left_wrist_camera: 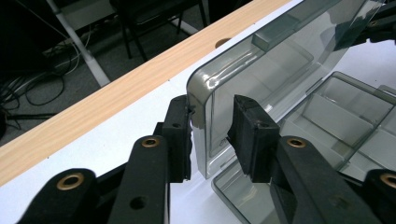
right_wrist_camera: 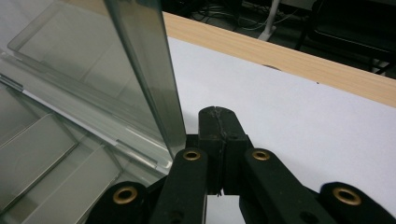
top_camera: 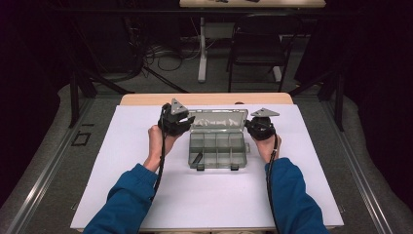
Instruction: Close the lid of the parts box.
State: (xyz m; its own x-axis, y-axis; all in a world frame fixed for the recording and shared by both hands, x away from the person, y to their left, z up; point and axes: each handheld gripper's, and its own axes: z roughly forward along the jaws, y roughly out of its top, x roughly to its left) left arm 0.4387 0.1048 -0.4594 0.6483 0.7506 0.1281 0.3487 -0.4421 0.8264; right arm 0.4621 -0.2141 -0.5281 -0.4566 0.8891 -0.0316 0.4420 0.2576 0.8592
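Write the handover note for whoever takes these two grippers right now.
Left gripper: jaws straddle the left edge of the raised lid, one pad at its outer face, the other apart; not clamped.
Right gripper: shut on nothing, beside the lid's right edge.
Organizer box: mid-table on the white sheet, lid upright; one small dark item in the front-left compartment.
Done: box opened. Left: left gripper's grip on the lid.

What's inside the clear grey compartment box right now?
The clear grey plastic compartment box shows one small dark item in its front left compartment; its other compartments look bare. The raised lid covers none; that item is too small to identify.
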